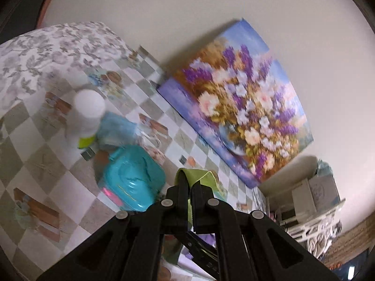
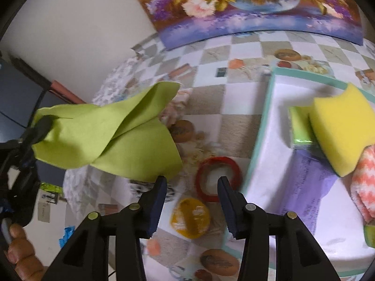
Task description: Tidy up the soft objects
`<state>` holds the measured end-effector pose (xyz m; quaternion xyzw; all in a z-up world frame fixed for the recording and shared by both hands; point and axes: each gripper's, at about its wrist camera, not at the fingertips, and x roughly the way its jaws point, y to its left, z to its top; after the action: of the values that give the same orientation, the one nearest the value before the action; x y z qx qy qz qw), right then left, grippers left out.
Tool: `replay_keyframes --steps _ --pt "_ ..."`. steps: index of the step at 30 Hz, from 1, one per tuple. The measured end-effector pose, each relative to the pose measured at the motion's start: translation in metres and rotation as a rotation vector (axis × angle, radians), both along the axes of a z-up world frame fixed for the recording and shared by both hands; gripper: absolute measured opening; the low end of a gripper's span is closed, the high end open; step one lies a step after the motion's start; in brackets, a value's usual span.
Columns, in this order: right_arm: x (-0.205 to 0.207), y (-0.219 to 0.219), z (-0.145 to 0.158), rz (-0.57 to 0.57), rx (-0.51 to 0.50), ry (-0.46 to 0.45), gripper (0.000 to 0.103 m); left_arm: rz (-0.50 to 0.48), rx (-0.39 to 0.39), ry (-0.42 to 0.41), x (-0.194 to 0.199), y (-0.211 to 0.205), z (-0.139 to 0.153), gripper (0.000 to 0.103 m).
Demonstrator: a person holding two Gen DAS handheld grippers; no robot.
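A lime-green cloth (image 2: 112, 135) hangs in the air over the left part of the checked tablecloth. My left gripper (image 2: 44, 123) is shut on its left corner. In the left wrist view the cloth (image 1: 201, 175) sticks out past the closed left gripper (image 1: 188, 183). My right gripper (image 2: 192, 179) stands open just right of and below the cloth, with nothing between its fingers. To the right lies a white tray with a teal rim (image 2: 260, 126). It holds a yellow sponge (image 2: 342, 126), a green pad (image 2: 298, 124) and an orange-and-white knitted cloth (image 2: 365, 182).
A red ring (image 2: 220, 160) and a yellow round lid (image 2: 189, 217) lie on the table under the right gripper. A white bottle (image 1: 88, 112), a blue cloth (image 1: 117, 126) and a teal packet (image 1: 131, 178) stand further left. A flower painting (image 1: 236, 98) leans on the wall.
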<state>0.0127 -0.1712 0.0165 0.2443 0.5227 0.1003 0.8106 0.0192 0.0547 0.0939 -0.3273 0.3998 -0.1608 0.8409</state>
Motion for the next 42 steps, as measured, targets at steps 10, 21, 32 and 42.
replay_keyframes --steps 10,21,32,42 --pt "0.001 0.029 0.007 0.076 0.088 -0.028 0.049 0.123 0.006 0.014 -0.001 0.028 -0.002 0.002" --pt "0.006 0.059 -0.017 0.152 0.009 0.042 0.049 0.138 -0.008 0.056 0.000 0.034 -0.011 0.002" --pt "0.001 0.064 -0.018 0.198 -0.023 0.054 0.042 0.173 -0.014 0.099 0.001 0.042 -0.021 0.002" --pt "-0.005 0.065 -0.021 0.223 -0.033 0.083 0.042 0.175 0.010 0.131 0.001 0.039 -0.026 0.002"
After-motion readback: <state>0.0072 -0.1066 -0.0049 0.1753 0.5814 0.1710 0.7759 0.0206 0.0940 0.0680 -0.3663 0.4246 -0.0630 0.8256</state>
